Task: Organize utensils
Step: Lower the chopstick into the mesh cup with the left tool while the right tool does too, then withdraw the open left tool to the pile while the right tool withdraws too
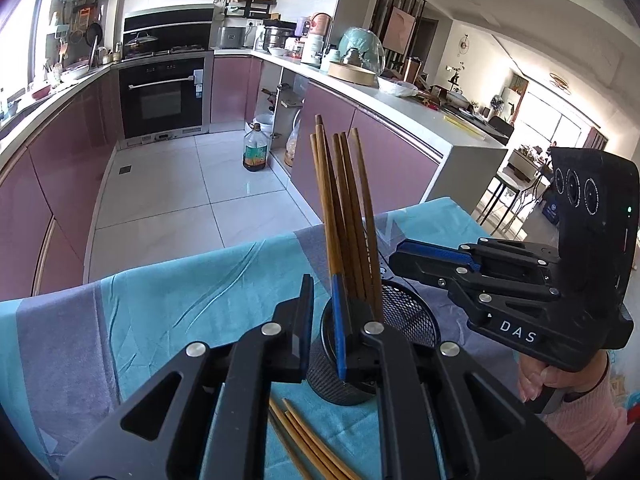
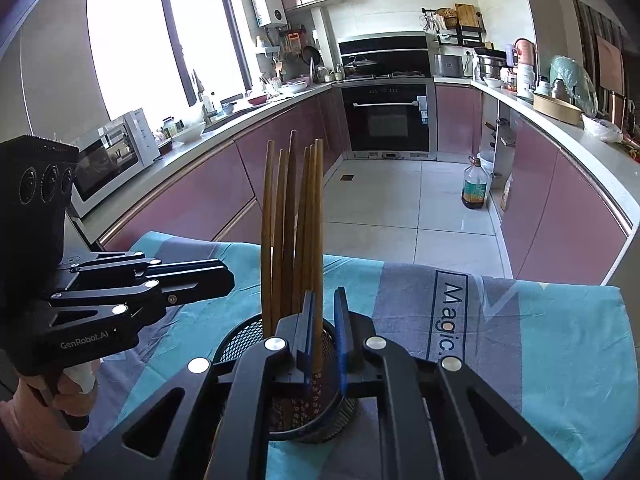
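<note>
Over the cloth-covered counter (image 1: 160,292), both tools hung spread above the mesh holder (image 2: 320,420) of upright chopsticks (image 2: 296,220); loose chopsticks (image 1: 308,440) likely wanted a centred pinch.

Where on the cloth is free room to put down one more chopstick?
The cloth is bare right of the mesh holder, past the printed word. In the left wrist view it is also bare left of the left tongs. The near side holds loose chopsticks.

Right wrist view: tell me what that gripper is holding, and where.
Nothing clamped, it seems: one chopstick in the mesh holder stands between the open jaws of the right gripper, low on the stick.
</note>
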### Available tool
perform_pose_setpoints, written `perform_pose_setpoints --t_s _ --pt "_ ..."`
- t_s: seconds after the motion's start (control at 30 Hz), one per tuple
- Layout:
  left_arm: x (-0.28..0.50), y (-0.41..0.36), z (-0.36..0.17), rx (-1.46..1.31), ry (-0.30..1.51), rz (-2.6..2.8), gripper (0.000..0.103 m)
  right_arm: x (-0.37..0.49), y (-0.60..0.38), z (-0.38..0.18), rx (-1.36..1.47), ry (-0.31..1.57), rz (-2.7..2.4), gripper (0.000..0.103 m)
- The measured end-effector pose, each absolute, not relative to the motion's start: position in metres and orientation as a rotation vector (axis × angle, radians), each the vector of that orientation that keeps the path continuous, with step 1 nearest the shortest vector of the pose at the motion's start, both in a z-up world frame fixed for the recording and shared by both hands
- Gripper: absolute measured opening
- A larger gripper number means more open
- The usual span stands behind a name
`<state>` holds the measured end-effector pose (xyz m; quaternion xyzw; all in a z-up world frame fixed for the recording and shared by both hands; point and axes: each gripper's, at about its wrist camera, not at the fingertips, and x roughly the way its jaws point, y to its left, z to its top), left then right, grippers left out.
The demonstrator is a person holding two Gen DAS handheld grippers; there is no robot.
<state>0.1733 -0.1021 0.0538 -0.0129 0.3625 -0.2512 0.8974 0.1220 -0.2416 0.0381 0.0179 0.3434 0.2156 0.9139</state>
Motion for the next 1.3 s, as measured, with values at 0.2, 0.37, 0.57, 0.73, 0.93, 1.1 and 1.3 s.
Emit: perform_pose_setpoints --t_s 0.2,0.37,0.57,0.73,0.93,1.1,1.3 --pt "0.164 -0.087 0.054 -0.058 0.715 -0.489 0.010 0.111 -0.247 0.045 0.064 0.667 0.449 0.015" --pt "0.138 -0.069 0.062 -0.069 0.630 -0.438 0.023 0.087 -0.247 0.057 0.078 0.607 0.485 0.022" --pt "0.104 -0.051 0.066 -0.035 0.564 -0.381 0.041 0.053 -0.236 0.061 0.056 0.565 0.571 0.031" --pt "0.080 -0.039 0.046 -0.001 0.590 -0.338 0.045 0.033 -0.221 0.040 0.024 0.613 0.615 0.036" --pt "0.063 -0.034 -0.002 0.029 0.706 -0.321 0.045 0.029 -0.203 -0.015 0.030 0.775 0.622 0.037" --pt "0.056 -0.037 -0.036 0.031 0.796 -0.332 0.045 0.027 -0.194 -0.037 0.016 0.839 0.598 0.037" --pt "0.048 -0.048 -0.061 0.041 0.858 -0.358 0.046 0.022 -0.183 -0.048 -0.013 0.872 0.581 0.037"
